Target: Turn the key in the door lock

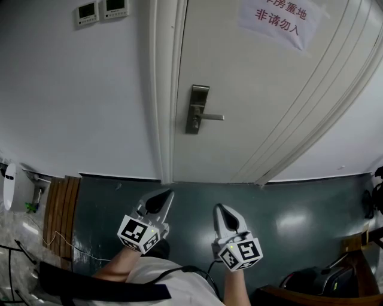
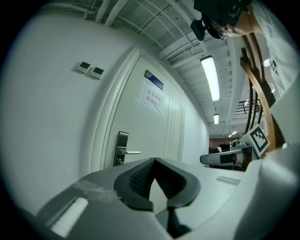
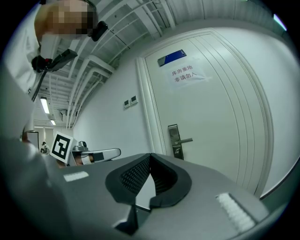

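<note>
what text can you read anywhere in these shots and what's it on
"非请勿入": lower line of the paper sign taped on the door.
"房重地": the sign's upper line; its first character is cut off in the head view and too blurred in the other views.
Blue plate above the sign: too small to read.
Two wall panels: displays too small to read.
Marker cubes: square patterns only, no words.

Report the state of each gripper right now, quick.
Left gripper: closed, nothing between the jaws.
Right gripper: closed, nothing between the jaws.
</note>
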`<state>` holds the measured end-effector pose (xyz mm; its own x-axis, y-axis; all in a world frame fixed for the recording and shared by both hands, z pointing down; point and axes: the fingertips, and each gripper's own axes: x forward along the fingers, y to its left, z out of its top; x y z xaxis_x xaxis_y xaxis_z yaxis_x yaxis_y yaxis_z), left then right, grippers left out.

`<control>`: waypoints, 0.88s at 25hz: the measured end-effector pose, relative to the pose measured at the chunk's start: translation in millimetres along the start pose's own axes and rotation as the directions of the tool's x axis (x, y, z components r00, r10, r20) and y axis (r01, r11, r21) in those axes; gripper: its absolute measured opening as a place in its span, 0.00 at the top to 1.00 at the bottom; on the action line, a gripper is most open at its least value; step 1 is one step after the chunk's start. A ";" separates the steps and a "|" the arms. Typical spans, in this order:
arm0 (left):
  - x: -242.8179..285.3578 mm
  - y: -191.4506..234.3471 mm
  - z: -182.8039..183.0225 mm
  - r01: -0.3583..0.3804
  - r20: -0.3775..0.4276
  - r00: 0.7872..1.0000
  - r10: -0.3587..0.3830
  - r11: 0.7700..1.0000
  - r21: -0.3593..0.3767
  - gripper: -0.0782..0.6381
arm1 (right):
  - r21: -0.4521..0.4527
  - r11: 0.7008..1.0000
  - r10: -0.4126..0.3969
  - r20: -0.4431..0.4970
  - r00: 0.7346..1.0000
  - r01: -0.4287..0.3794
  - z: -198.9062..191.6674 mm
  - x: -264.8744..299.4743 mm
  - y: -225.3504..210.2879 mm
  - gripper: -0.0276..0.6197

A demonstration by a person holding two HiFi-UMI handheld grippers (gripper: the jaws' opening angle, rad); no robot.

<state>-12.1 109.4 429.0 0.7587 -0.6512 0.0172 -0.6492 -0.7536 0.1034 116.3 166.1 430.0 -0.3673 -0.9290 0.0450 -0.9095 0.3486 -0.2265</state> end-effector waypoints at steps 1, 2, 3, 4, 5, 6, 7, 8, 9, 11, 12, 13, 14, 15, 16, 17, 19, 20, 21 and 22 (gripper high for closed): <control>5.6 6.6 0.0 0.002 -0.002 1.000 -0.002 1.000 -0.005 0.88 | 0.002 1.000 -0.005 -0.003 1.000 0.005 1.3 7.3 -2.7 0.94; 11.7 12.4 0.1 0.007 -0.005 1.000 -0.007 1.000 -0.008 0.88 | 0.004 1.000 -0.012 -0.005 1.000 0.012 2.8 14.2 -5.9 0.94; 18.1 17.9 0.4 0.014 -0.009 1.000 -0.014 1.000 -0.011 0.88 | 0.005 1.000 -0.020 -0.007 1.000 0.020 4.5 21.1 -9.2 0.94; 24.3 23.5 1.3 0.022 -0.013 1.000 -0.022 1.000 -0.013 0.88 | 0.006 1.000 -0.028 -0.008 1.000 0.028 6.4 28.3 -12.1 0.95; 30.3 29.4 2.6 0.030 -0.016 0.999 -0.030 0.999 -0.015 0.88 | 0.007 0.999 -0.035 -0.007 0.999 0.035 8.7 35.7 -14.6 0.94; 36.2 35.3 4.4 0.038 -0.019 0.999 -0.039 0.999 -0.016 0.88 | 0.008 0.999 -0.041 -0.005 0.999 0.041 11.1 43.3 -16.8 0.94; 42.1 41.3 6.5 0.047 -0.020 0.999 -0.047 0.999 -0.016 0.88 | 0.008 0.999 -0.047 -0.003 0.999 0.047 13.5 51.1 -19.0 0.94; 48.3 47.2 8.9 0.055 -0.020 0.998 -0.056 0.998 -0.015 0.88 | 0.008 0.999 -0.054 -0.002 0.999 0.054 15.8 59.0 -21.3 0.94; 54.6 53.0 11.3 0.065 -0.020 0.998 -0.065 0.998 -0.015 0.88 | 0.007 0.998 -0.060 -0.001 0.998 0.060 18.4 67.0 -23.5 0.94; 66.7 63.6 16.3 0.084 -0.020 0.996 -0.085 0.996 -0.015 0.88 | 0.003 0.997 -0.073 0.003 0.997 0.073 24.2 81.9 -27.1 0.94; 72.6 68.8 18.5 0.094 -0.020 0.995 -0.095 0.995 -0.014 0.88 | 0.000 0.997 -0.079 0.004 0.997 0.079 26.9 88.8 -28.8 0.94; 78.4 74.2 20.0 0.104 -0.019 0.994 -0.104 0.995 -0.013 0.88 | -0.002 0.996 -0.086 0.005 0.996 0.086 28.9 95.4 -30.6 0.94; 84.0 79.8 20.7 0.111 -0.020 0.994 -0.112 0.994 -0.013 0.88 | -0.003 0.996 -0.093 0.005 0.996 0.093 30.0 101.8 -32.7 0.94; 89.2 85.4 20.7 0.117 -0.020 0.993 -0.117 0.993 -0.014 0.88 | -0.003 0.995 -0.101 0.003 0.995 0.101 30.0 107.7 -35.0 0.94; 93.8 90.8 20.2 0.121 -0.022 0.992 -0.122 0.992 -0.018 0.88 | -0.001 0.994 -0.108 0.000 0.994 0.108 29.1 113.3 -37.3 0.94; 97.5 95.9 19.7 0.125 -0.023 0.992 -0.125 0.992 -0.022 0.88 | 0.003 0.994 -0.114 -0.005 0.994 0.114 27.7 118.8 -39.4 0.94; 103.5 105.9 19.6 0.133 -0.026 0.991 -0.134 0.991 -0.029 0.88 | 0.010 0.993 -0.121 -0.014 0.993 0.121 25.1 130.9 -42.3 0.94; 106.2 111.4 19.7 0.138 -0.027 0.990 -0.139 0.990 -0.032 0.88 | 0.010 0.992 -0.122 -0.019 0.992 0.123 24.5 138.1 -43.1 0.94; 109.1 117.5 19.8 0.142 -0.029 0.989 -0.143 0.989 -0.034 0.88 | 0.008 0.992 -0.124 -0.022 0.992 0.124 24.6 146.1 -43.6 0.94; 111.9 124.4 19.7 0.145 -0.030 0.989 -0.146 0.989 -0.037 0.88 | 0.005 0.992 -0.124 -0.023 0.992 0.124 25.6 154.9 -43.9 0.94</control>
<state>-9.1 -59.0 424.2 0.8466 -0.5313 0.0318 -0.5301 -0.8361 0.1412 104.2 3.7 421.9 -0.2564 -0.9619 0.0949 -0.9471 0.2304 -0.2236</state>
